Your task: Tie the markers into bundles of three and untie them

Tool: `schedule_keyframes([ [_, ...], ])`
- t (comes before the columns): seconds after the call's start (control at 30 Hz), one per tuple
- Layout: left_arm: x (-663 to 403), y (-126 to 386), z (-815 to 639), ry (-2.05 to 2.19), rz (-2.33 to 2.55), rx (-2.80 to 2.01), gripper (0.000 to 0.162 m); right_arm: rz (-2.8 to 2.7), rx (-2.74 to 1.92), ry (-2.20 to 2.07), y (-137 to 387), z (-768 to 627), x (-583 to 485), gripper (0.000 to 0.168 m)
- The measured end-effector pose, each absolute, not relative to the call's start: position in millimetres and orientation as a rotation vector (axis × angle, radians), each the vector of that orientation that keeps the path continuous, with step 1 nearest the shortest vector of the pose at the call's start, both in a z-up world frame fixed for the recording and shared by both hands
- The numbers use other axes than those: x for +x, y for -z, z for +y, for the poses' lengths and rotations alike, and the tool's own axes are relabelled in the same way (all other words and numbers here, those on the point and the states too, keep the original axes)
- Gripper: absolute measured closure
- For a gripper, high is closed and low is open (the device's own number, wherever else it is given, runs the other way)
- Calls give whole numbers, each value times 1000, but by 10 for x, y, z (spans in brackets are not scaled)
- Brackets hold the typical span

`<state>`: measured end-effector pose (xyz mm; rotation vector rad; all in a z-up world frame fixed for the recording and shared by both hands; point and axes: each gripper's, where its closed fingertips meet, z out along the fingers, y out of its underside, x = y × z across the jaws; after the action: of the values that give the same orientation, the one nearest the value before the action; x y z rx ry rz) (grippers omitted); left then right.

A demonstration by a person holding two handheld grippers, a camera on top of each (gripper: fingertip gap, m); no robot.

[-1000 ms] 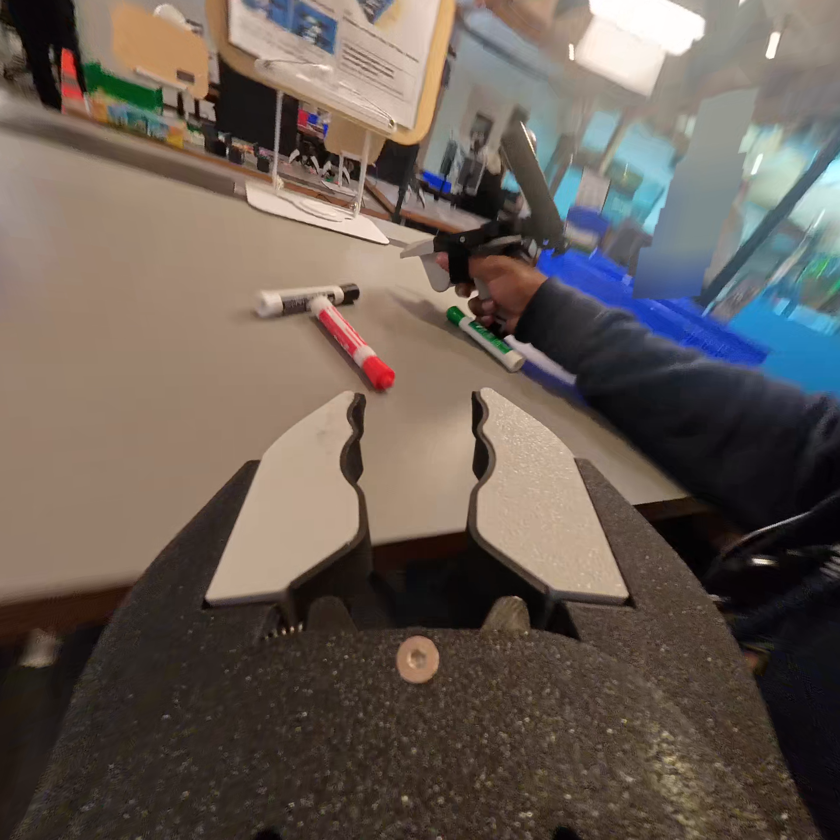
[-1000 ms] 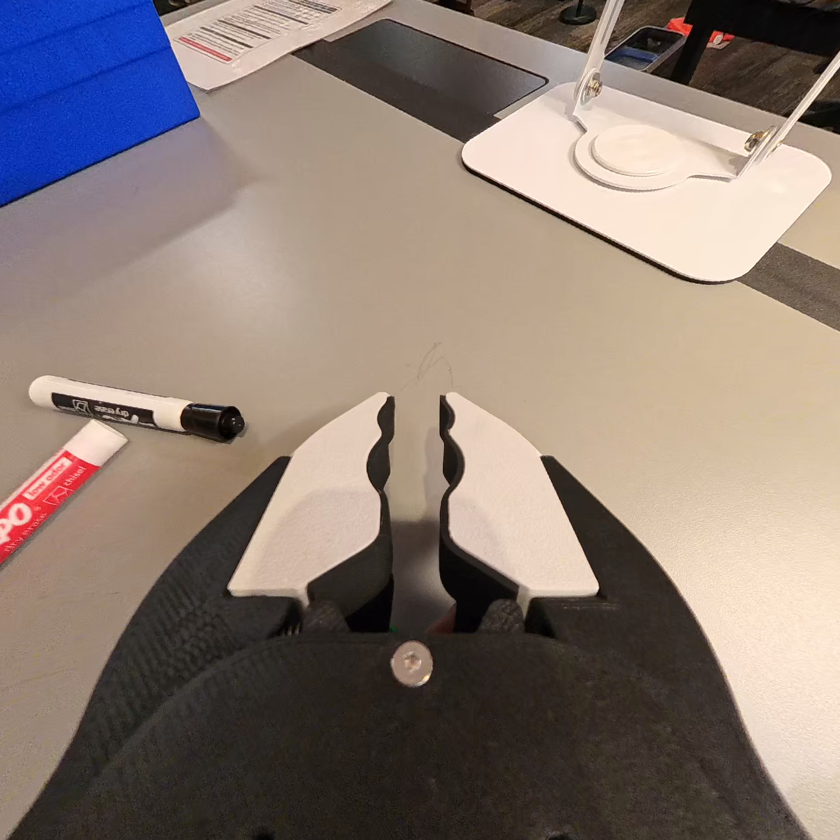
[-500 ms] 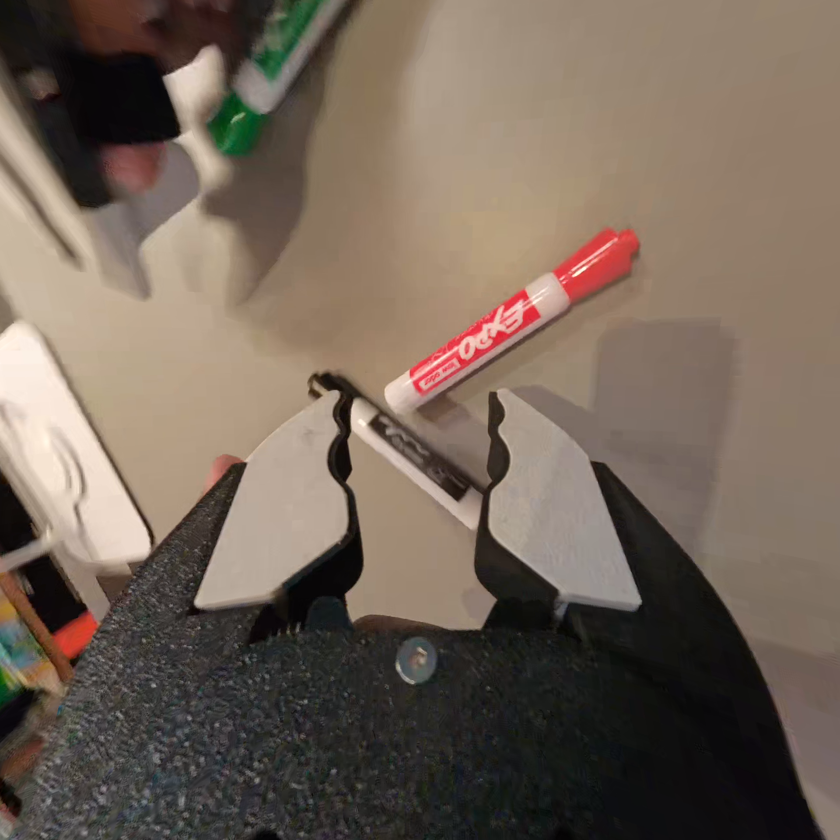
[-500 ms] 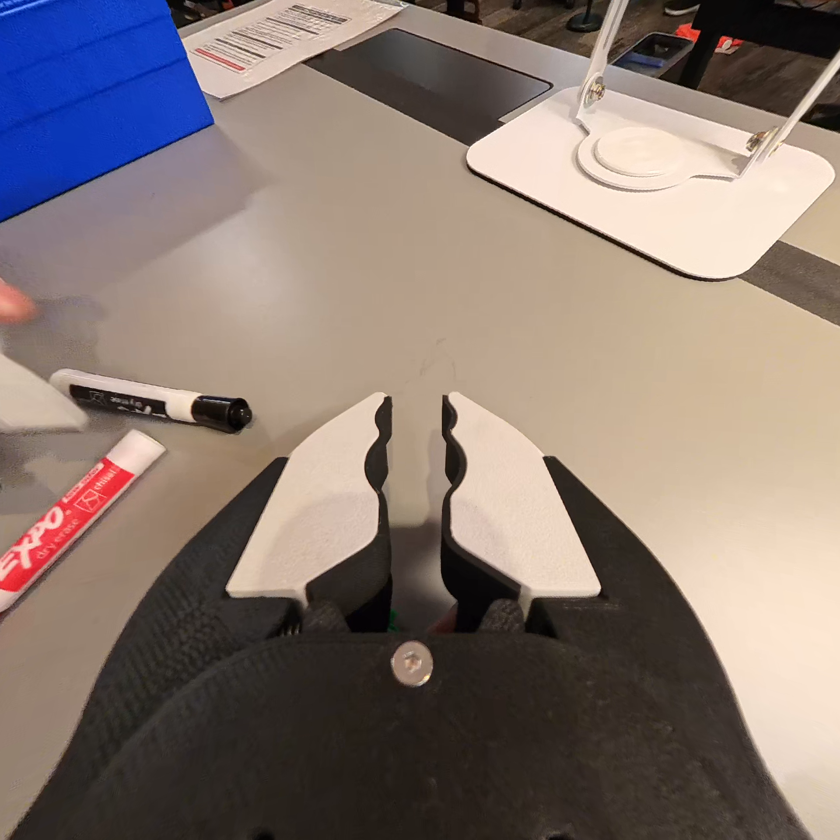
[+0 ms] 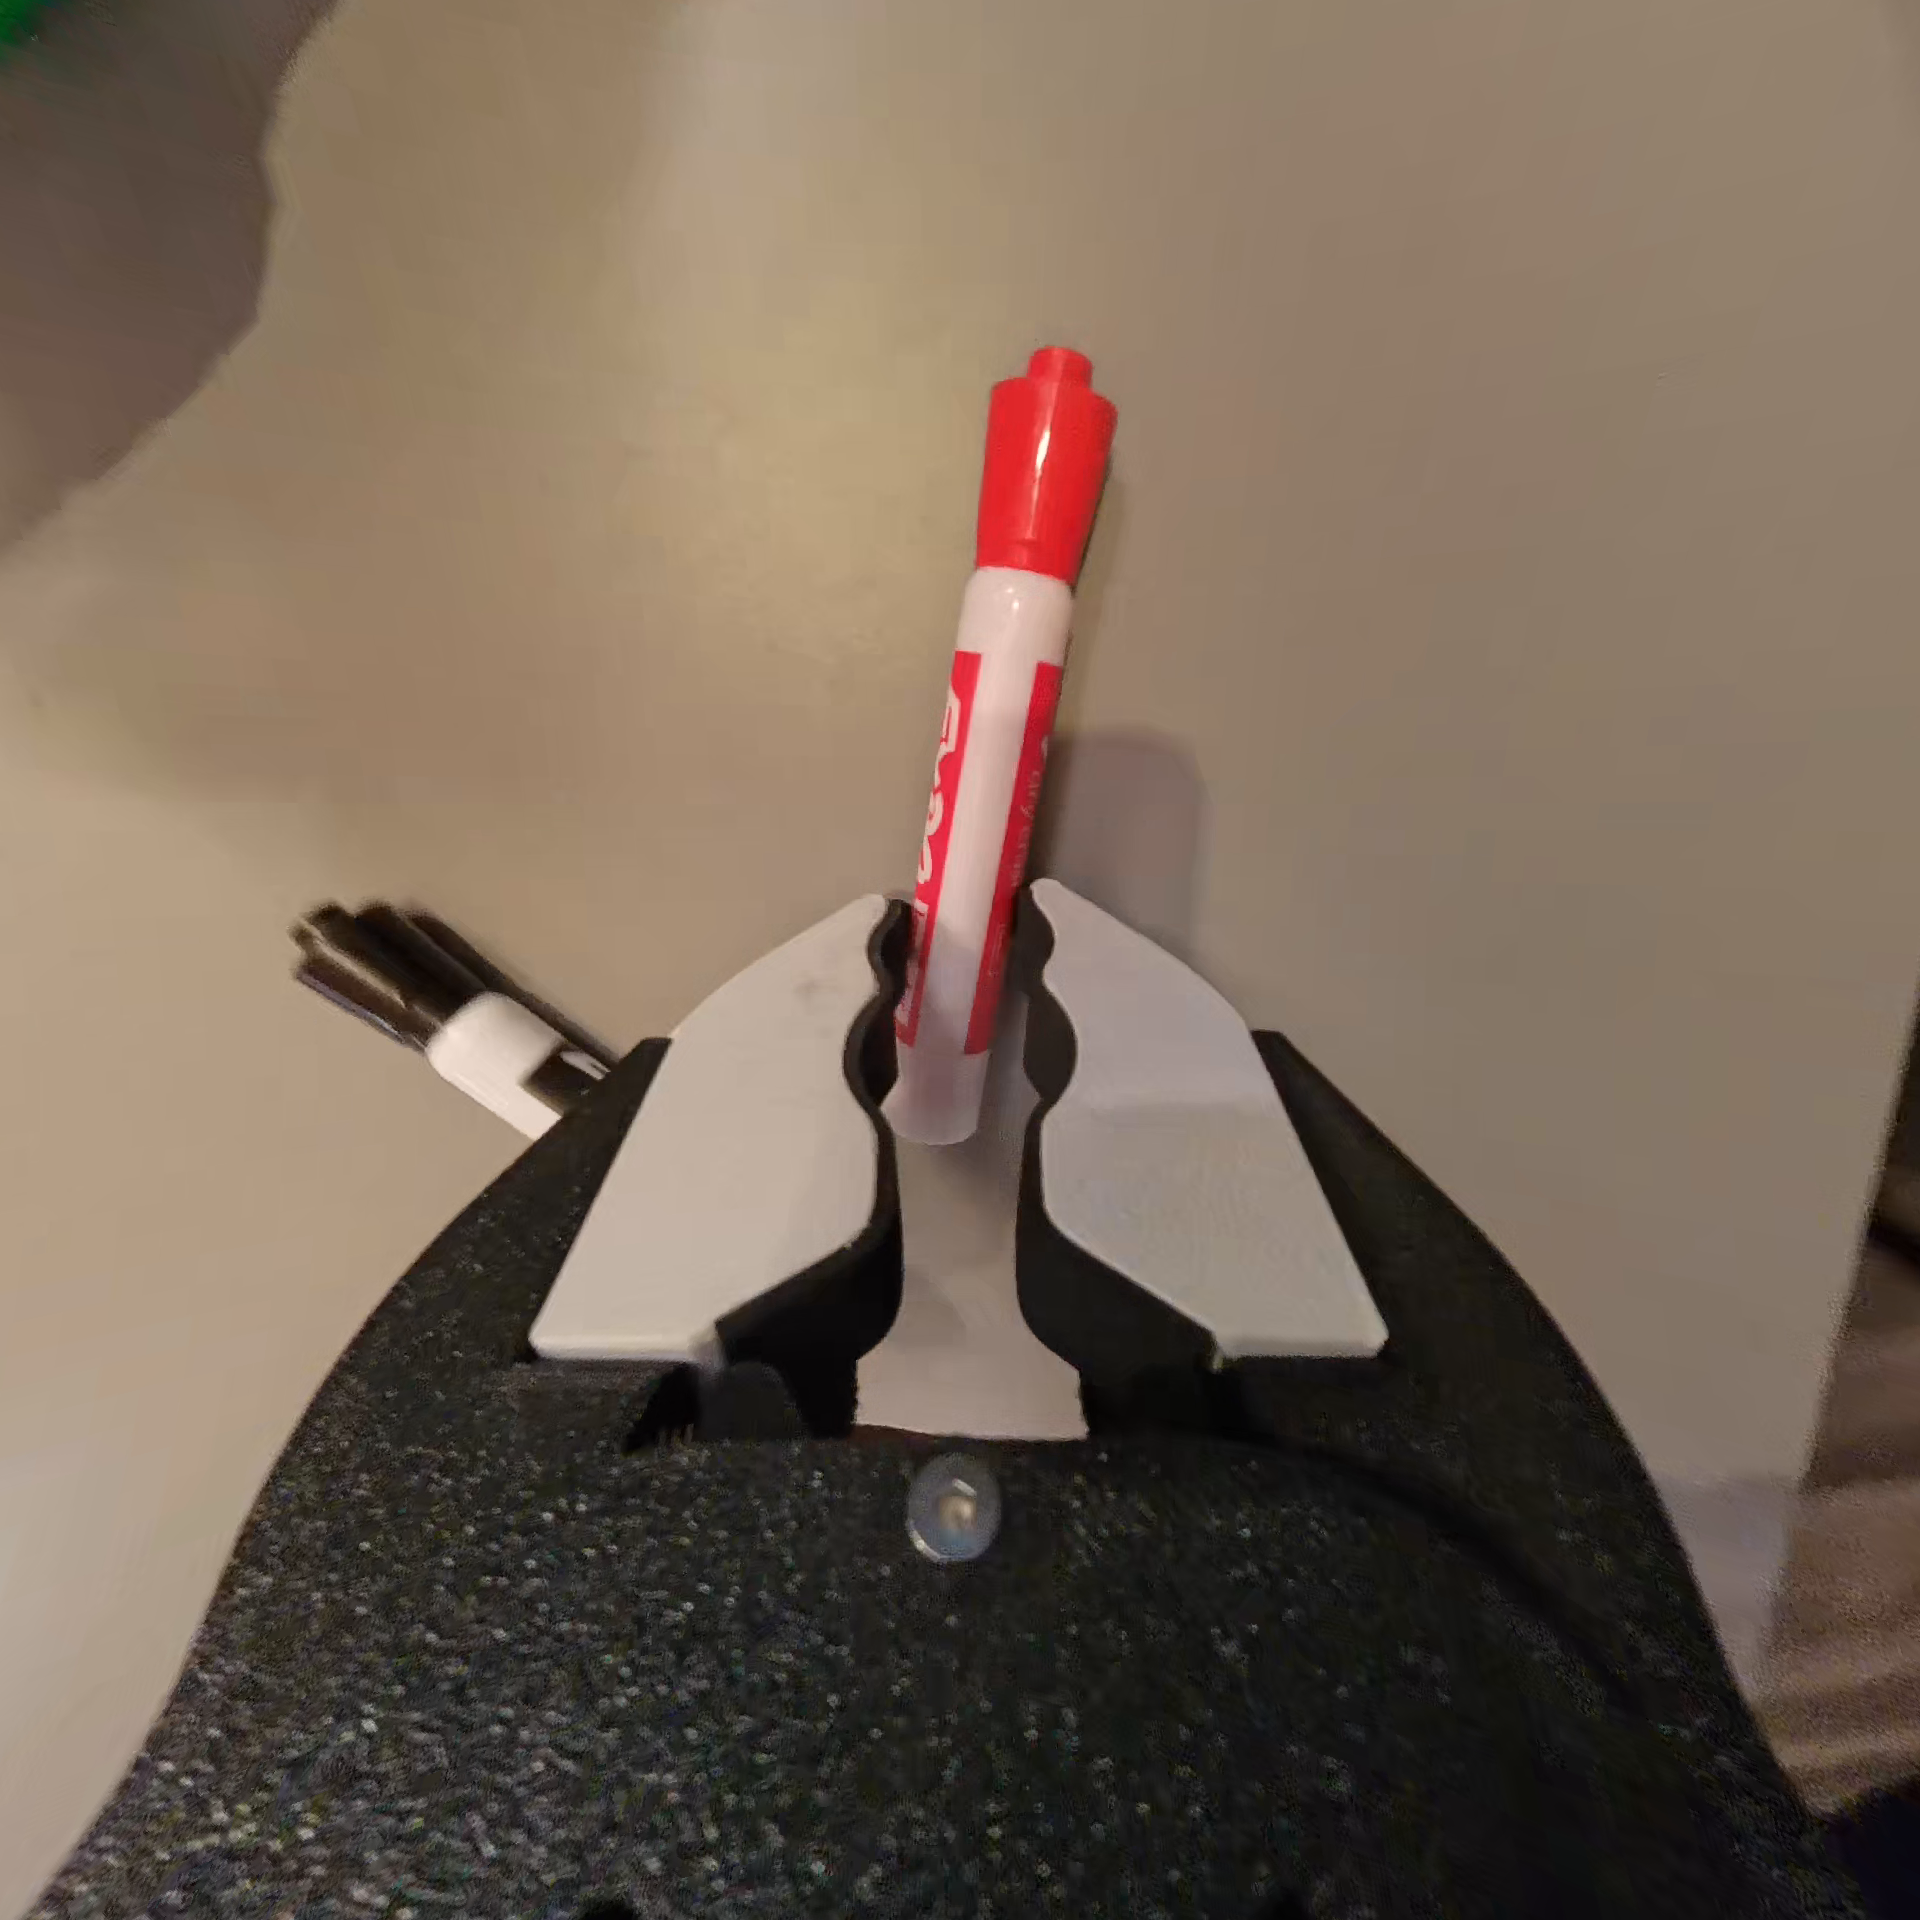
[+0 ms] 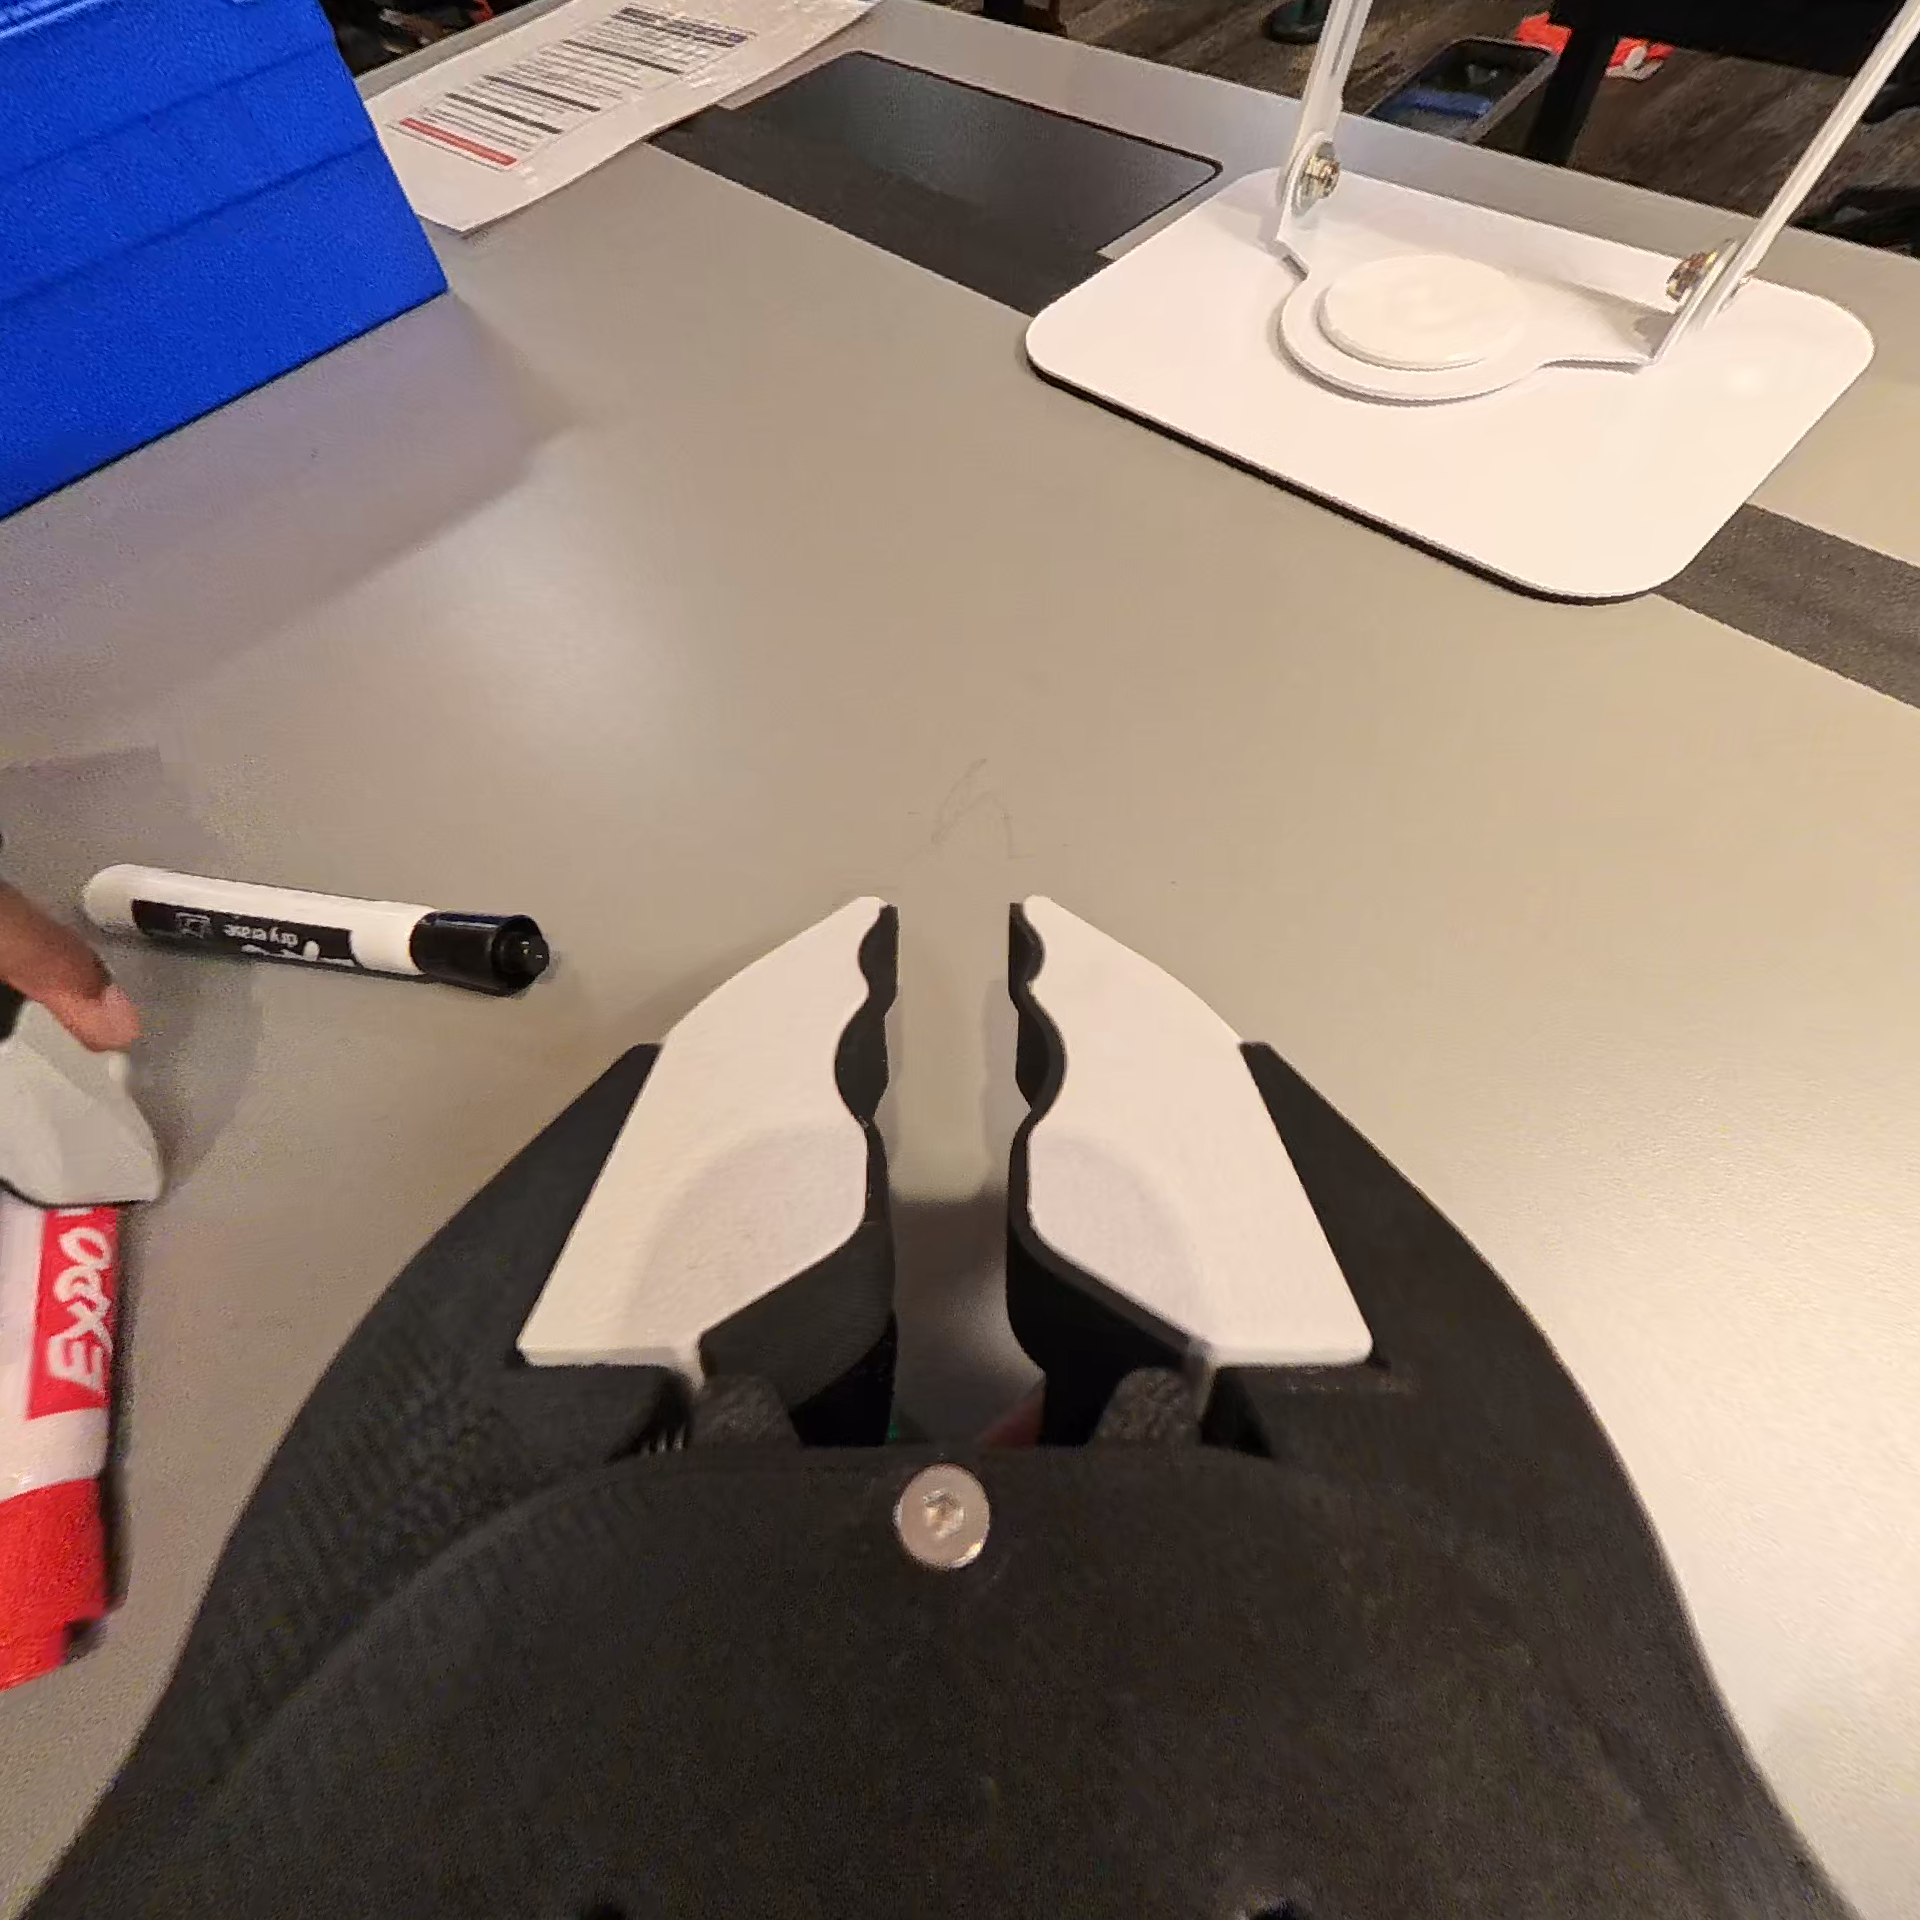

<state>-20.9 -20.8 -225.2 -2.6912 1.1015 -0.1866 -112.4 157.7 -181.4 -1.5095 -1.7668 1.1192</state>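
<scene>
In the left wrist view my left gripper (image 5: 961, 904) is shut on the white tail end of a red marker (image 5: 1023, 623), whose red cap points away from me over the grey table (image 5: 623, 520). A black marker (image 5: 457, 1029) lies just left of the gripper, partly hidden by it. In the right wrist view my right gripper (image 6: 954, 909) hovers over bare table, its fingers a narrow gap apart with nothing between the tips. A speck of green shows deep at their base. The black marker (image 6: 312, 930), red marker (image 6: 52, 1403) and the left gripper's finger (image 6: 73, 1132) show at the left edge.
A white stand base (image 6: 1455, 416) sits at the far right. A blue bin (image 6: 156, 260), a printed sheet (image 6: 582, 94) and a dark panel (image 6: 935, 156) in the table lie at the back. The table edge (image 5: 1907, 1039) runs close on the right in the left wrist view.
My left gripper swung down over the markers, moved from the black marker to the red one and closed on its tail. The right gripper barely moved and kept the same gap.
</scene>
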Motion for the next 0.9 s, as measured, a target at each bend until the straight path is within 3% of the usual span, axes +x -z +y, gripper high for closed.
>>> schedule_keyframes([
  [0.17,-231,2037,-198,489,631,-2545,143,-1748,-1511,-1088,1814,1601,-1127,148],
  [0.53,-701,1753,-187,456,53,-2322,144,-1784,-1358,-1118,1633,1474,-1068,144],
  [0.9,-1131,1984,-210,405,-203,-2333,144,-2100,-739,-1051,1417,717,-872,124],
])
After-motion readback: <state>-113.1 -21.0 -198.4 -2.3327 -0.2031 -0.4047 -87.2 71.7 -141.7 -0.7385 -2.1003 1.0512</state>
